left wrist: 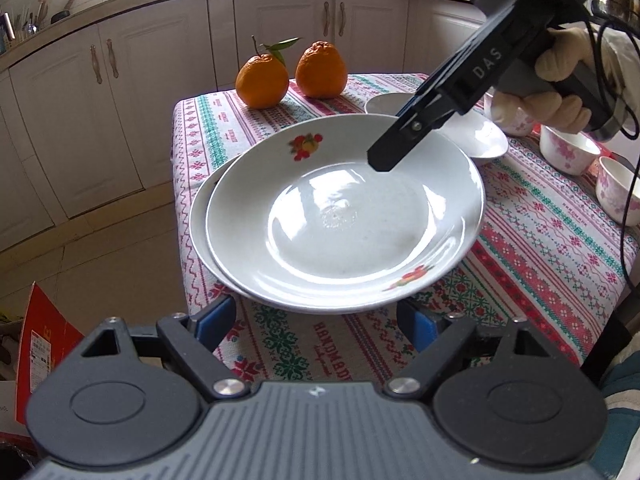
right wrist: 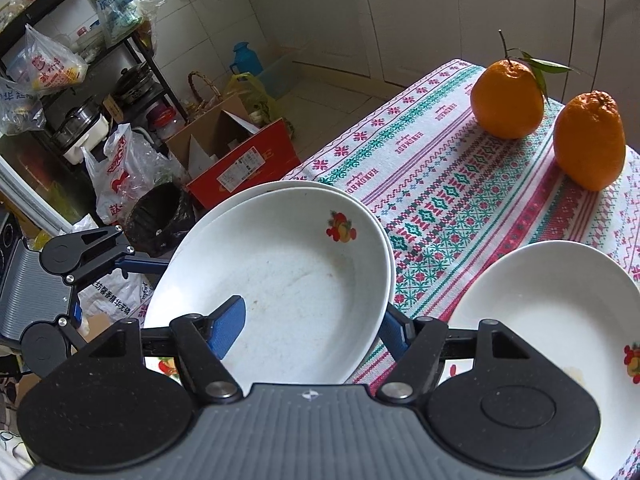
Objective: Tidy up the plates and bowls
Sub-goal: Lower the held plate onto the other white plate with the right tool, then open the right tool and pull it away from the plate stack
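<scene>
A white plate with fruit decals (left wrist: 340,216) lies on top of a second white plate (left wrist: 200,232) near the table's left edge; both also show in the right wrist view, the top plate (right wrist: 280,280) over the lower one's rim (right wrist: 288,187). My right gripper (right wrist: 312,328) is open, its jaws straddling the top plate's rim, one blue pad (right wrist: 228,328) over the plate's inside. In the left wrist view it reaches in over the plate's far rim (left wrist: 394,148). My left gripper (left wrist: 316,320) is open, at the plates' near edge, its pads below the rim.
Another white plate (right wrist: 560,320) lies to the right, with several small floral bowls (left wrist: 568,152) beyond. Two oranges (left wrist: 262,82) stand at the table's far end. The patterned tablecloth (left wrist: 540,248) covers the table. Boxes, bags and a bin (right wrist: 160,216) crowd the floor off the table's left edge.
</scene>
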`<action>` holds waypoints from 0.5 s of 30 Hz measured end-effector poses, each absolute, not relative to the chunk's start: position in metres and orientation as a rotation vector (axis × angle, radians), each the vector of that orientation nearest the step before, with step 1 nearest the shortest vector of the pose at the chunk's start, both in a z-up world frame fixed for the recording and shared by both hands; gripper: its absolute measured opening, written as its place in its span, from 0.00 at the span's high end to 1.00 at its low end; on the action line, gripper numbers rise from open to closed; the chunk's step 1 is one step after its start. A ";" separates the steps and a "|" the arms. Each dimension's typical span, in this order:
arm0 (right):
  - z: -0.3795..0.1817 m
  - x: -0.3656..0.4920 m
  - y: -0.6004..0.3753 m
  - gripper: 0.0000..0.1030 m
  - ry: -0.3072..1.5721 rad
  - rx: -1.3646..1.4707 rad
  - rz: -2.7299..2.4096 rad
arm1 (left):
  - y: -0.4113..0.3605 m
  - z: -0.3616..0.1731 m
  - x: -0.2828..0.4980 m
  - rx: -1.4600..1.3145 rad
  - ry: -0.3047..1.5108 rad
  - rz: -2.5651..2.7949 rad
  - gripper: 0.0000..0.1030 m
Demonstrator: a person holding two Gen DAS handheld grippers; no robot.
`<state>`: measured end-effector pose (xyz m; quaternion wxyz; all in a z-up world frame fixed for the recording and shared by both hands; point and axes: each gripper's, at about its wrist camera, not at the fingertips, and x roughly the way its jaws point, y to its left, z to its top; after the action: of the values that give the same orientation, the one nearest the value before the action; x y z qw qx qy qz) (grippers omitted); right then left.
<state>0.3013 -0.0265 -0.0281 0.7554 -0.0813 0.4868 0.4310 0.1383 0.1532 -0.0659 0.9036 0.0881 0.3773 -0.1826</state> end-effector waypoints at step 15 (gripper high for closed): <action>-0.023 0.279 -0.030 0.05 0.988 -0.205 0.900 | 0.148 -0.056 0.120 0.181 0.718 -0.345 0.09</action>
<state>0.2795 -0.0296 -0.0233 0.7800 -0.0949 0.4572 0.4165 0.1202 0.1482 -0.0558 0.9177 0.0882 0.3493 -0.1675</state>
